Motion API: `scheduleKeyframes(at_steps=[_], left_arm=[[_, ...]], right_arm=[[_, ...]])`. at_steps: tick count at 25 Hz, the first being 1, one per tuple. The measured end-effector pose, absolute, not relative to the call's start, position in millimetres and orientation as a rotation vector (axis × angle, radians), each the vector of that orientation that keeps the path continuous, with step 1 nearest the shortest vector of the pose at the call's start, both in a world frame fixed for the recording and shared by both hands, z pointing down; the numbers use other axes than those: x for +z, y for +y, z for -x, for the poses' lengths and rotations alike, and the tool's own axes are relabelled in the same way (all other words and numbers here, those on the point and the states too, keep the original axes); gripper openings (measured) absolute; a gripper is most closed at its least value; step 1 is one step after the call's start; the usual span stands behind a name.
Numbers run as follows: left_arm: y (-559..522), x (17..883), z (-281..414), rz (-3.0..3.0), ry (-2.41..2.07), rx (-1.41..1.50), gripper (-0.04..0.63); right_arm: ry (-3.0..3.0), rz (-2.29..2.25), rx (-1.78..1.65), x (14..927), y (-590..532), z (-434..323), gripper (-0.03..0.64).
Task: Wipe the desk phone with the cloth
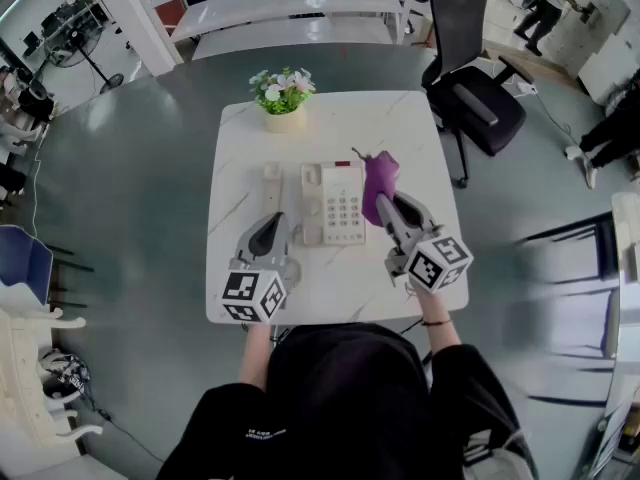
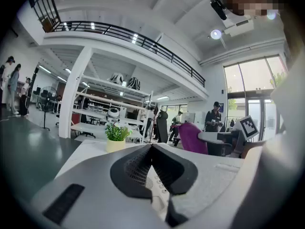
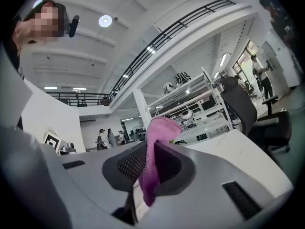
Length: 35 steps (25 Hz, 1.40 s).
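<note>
A cream desk phone point(image 1: 335, 206) lies in the middle of the white marble table point(image 1: 240, 133), and its keypad point(image 2: 155, 185) shows behind my left jaws. What looks like its handset point(image 1: 272, 176) rests on the table to the phone's left. My left gripper point(image 1: 270, 224) point(image 2: 152, 149) hovers just left of the phone, its tips together and holding nothing. My right gripper point(image 1: 386, 206) point(image 3: 150, 151) is at the phone's right edge, shut on a purple cloth point(image 1: 380, 176) point(image 3: 159, 132). The cloth stands up out of the jaws and overhangs the phone's right side.
A small potted plant point(image 1: 283, 96) point(image 2: 116, 136) stands at the table's far edge. A black office chair point(image 1: 475, 88) is off the far right corner. Shelving racks and several people are in the background.
</note>
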State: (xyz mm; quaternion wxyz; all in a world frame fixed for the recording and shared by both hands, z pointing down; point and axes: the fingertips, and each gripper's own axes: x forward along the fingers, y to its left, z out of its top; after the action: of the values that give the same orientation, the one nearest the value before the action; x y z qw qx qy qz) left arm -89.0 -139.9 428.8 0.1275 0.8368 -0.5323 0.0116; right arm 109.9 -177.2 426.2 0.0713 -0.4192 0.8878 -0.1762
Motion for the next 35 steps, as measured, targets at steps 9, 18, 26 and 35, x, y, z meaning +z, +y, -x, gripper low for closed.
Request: scheduleKeyframes(at_steps=[9, 18, 26, 35], left_arm=[[-141.8, 406.9, 109.8, -2.437, -1.638, -0.013, -0.002], [-138.1, 394.3, 121.4, -2.434, -1.689, -0.031, -0.002], [-137.8, 389.9, 128.2, -2.435, -1.724, -0.034, -0.002], [-138.1, 390.9, 126.0, -2.432, -1.720, -0.034, -0.002]], right_arm=[[2.630, 1.326, -0.426, 401.6, -178.8, -126.0, 0.032], [2.632, 1.354, -0.364, 387.6, -176.0, -132.2, 0.032], [2.667, 1.352, -0.328, 386.1, -174.3, -129.3, 0.032], [2.702, 1.368, -0.272, 385.4, -174.6, -128.9, 0.032]])
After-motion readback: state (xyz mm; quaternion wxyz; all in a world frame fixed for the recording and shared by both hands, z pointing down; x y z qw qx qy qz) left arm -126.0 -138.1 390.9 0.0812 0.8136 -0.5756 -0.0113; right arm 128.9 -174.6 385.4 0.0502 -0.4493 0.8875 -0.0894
